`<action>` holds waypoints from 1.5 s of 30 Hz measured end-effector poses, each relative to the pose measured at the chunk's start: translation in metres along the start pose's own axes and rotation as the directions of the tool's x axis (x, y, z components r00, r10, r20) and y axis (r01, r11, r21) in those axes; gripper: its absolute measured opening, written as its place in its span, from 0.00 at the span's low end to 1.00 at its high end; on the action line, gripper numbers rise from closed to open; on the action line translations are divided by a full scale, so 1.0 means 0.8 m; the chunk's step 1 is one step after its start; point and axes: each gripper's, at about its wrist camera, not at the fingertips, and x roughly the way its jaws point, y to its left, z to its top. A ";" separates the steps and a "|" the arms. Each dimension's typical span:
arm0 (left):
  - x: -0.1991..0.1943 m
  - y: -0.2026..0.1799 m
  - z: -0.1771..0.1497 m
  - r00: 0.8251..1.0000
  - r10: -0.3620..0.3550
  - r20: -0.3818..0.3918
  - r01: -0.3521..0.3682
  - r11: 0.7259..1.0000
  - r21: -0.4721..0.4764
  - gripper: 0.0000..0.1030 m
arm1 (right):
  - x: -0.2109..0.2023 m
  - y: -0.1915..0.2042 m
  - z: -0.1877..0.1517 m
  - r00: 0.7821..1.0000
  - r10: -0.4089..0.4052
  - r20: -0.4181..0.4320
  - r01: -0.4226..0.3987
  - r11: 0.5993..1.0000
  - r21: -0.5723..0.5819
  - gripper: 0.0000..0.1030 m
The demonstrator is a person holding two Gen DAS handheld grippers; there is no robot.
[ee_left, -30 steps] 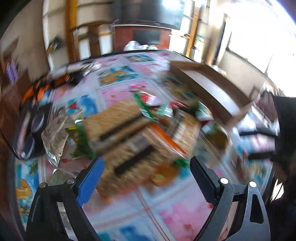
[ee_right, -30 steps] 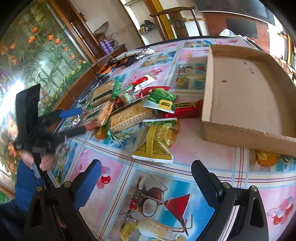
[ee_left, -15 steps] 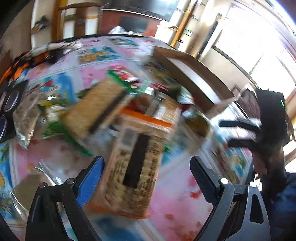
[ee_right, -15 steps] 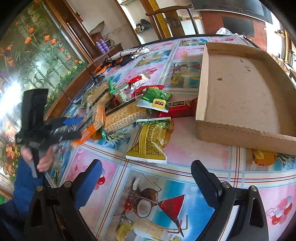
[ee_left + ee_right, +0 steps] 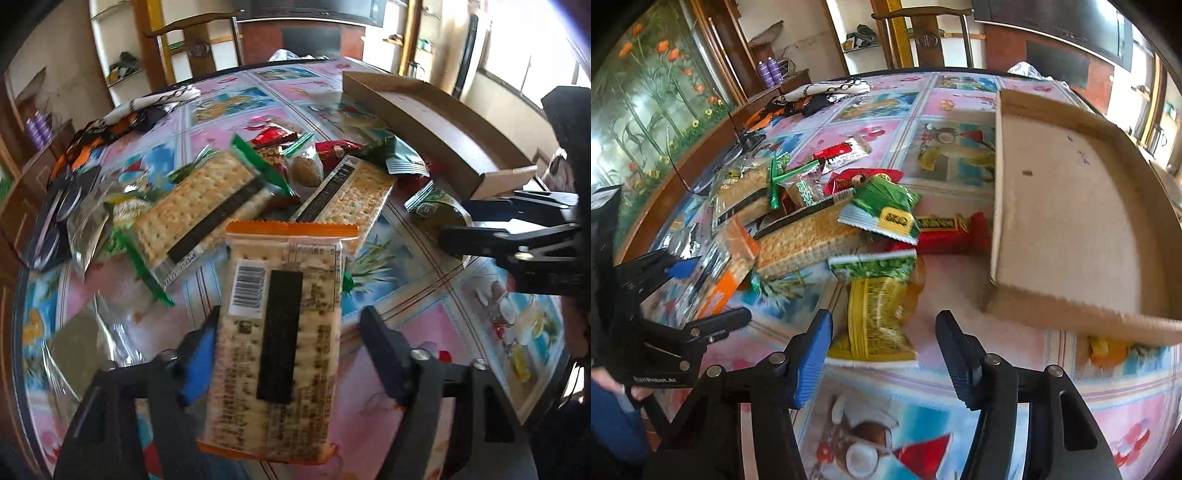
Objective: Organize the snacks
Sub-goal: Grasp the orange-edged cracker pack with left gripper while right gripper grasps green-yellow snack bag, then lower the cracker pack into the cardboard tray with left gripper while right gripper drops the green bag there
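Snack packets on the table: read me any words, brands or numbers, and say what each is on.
None reads clearly.
On the orange-edged cracker pack: barcode and print, too blurred.
On the green packet: yellow label, lettering not legible.
On the red bar: yellow label, blurred.
On the yellow packet: print too small.

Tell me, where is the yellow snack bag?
In the right wrist view, the yellow snack bag lies on the table between the right gripper fingers, left of the cardboard box.
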 end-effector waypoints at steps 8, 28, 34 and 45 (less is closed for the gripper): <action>-0.010 0.007 -0.017 0.999 0.010 0.041 -0.007 0.997 -0.074 0.51 | -0.001 0.016 -0.002 0.999 -0.045 0.027 0.047 0.997 -0.063 0.30; -0.030 -0.062 0.084 0.982 -0.107 0.159 0.115 0.993 -0.041 0.51 | -0.069 -0.056 0.043 0.982 0.049 0.183 -0.070 0.991 0.115 0.30; -0.016 -0.089 0.115 0.981 -0.120 0.153 0.124 0.992 -0.022 0.51 | -0.068 -0.101 0.058 0.979 -0.001 0.202 -0.038 0.981 0.188 0.30; -0.007 -0.104 0.121 0.981 -0.133 0.143 0.135 0.991 -0.010 0.51 | -0.042 -0.135 0.026 0.993 -0.033 0.114 0.007 0.975 0.221 0.30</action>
